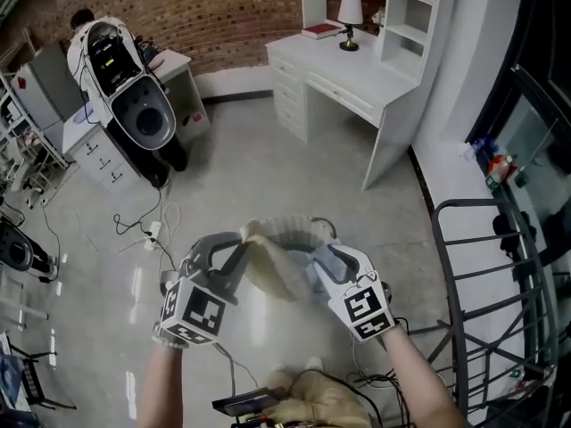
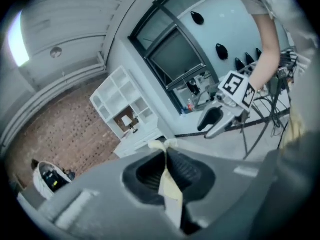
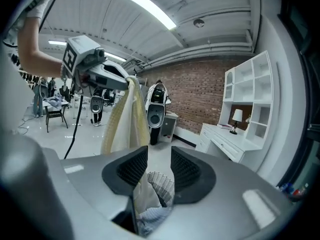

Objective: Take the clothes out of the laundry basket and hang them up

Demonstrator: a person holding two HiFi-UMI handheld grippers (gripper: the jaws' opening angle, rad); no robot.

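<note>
Cream-yellow cloth (image 1: 272, 266) hangs in the air between the two grippers, above the white slatted laundry basket (image 1: 299, 228) that shows just past it at 12 o'clock in the head view. Its top edge is its long axis there, running from 9 o'clock to 3 o'clock, from one gripper across to the other. The rest of the fabric sags below that edge in loose folds.

At the 9 o'clock end, the left gripper (image 1: 235, 250) has its jaws pressed together on a thin corner of the cloth, and a small tuft pokes out past the tips. In the right gripper view the fabric drops straight down from those jaws, pointing towards the floor.

At the 3 o'clock end, the right gripper (image 1: 318, 262) has its jaws about half apart. A thick bunch of the cloth is caught low in the gap and touches both pads, while the upper part of the gap is clear.

Further out at 3 o'clock stands a dark metal drying rack (image 1: 486, 266), well apart from the cloth.
</note>
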